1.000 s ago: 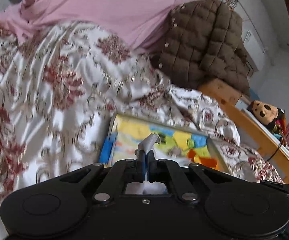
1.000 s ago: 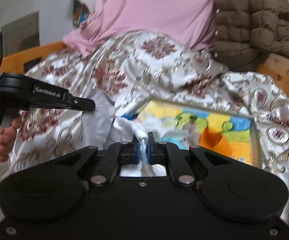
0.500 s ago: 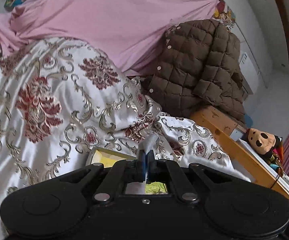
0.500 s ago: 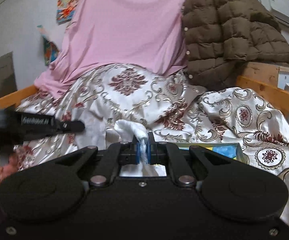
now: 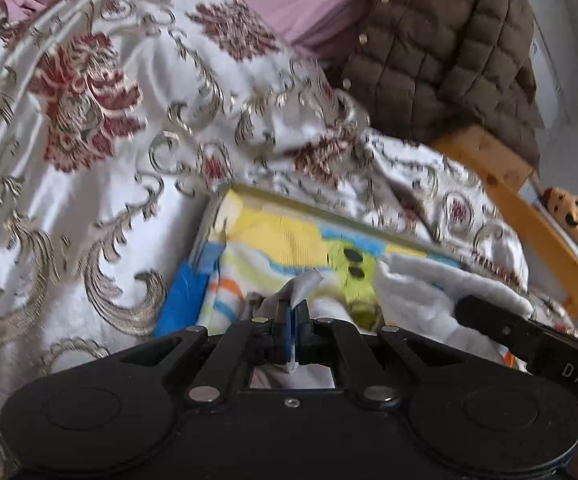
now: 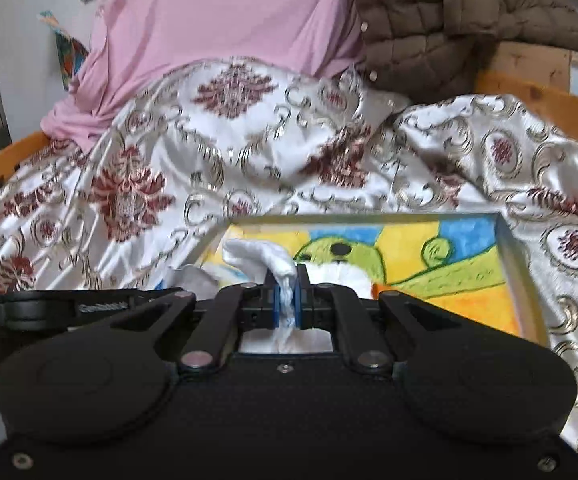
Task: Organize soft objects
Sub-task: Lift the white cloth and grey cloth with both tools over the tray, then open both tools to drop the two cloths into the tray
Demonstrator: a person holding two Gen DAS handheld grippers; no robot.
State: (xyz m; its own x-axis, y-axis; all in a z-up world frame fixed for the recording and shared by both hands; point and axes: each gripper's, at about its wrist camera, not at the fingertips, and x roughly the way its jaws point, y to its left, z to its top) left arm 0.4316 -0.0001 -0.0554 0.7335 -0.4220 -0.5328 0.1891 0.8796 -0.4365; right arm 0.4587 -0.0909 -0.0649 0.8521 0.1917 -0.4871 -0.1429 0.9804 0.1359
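My left gripper (image 5: 291, 312) is shut on a fold of a white cloth (image 5: 417, 292). My right gripper (image 6: 286, 292) is shut on another part of the same white cloth (image 6: 257, 254). Both hold it low over a colourful picture panel (image 6: 429, 252) with a pale frame, which lies on the bed; the panel also shows in the left wrist view (image 5: 289, 240). The right gripper's body shows at the right of the left wrist view (image 5: 529, 336), and the left gripper's body at the left of the right wrist view (image 6: 69, 308).
A white floral satin bedspread (image 5: 101, 128) covers the bed. A pink sheet (image 6: 217, 24) and a brown quilted jacket (image 5: 441, 48) lie at the head. A wooden bed rail (image 5: 529, 216) runs along the right, with a plush toy (image 5: 573, 212) beyond it.
Both grippers, still shut on the white cloth, have come down from a raised position to just over the picture panel. The cloth now rests partly on the panel.
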